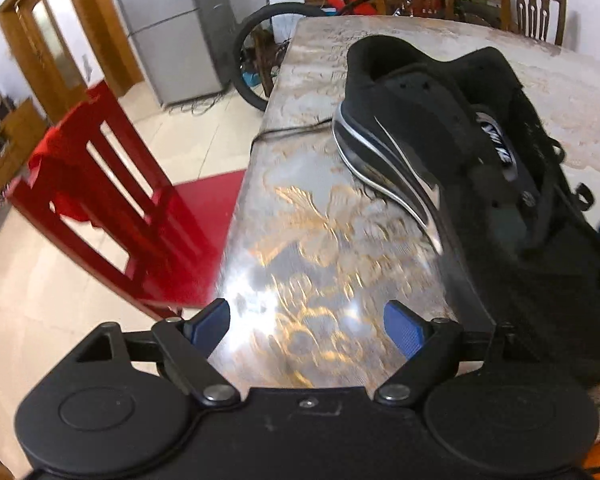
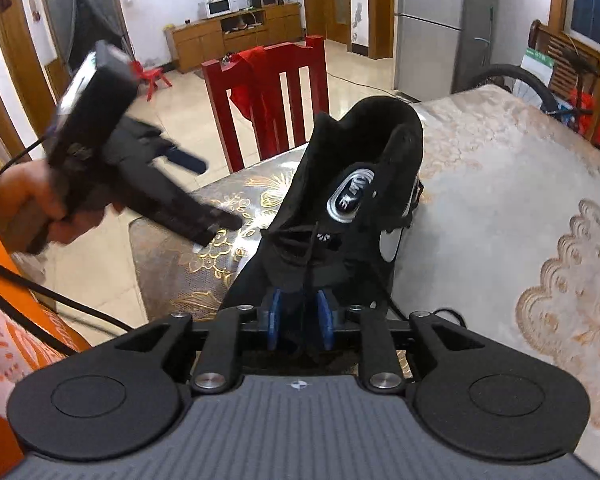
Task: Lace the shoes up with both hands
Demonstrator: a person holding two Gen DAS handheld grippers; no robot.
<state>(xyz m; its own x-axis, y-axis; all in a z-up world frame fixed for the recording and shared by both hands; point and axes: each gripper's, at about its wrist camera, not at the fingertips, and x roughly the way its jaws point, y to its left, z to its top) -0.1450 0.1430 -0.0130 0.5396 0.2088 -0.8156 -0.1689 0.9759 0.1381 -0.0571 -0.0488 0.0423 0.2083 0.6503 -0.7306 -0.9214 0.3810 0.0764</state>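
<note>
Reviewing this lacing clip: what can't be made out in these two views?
- Right wrist view: whether the right gripper pinches the black lace; dark against the shoe.
- Left wrist view: the shoe's toe end is blurred and cut off by the right edge; eyelets unreadable.
- Left gripper: open over the table, nothing between its pads.

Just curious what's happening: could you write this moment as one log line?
left tongs: open, empty, over table | right tongs: slightly apart, lace between them | shoe: black, on table
</note>
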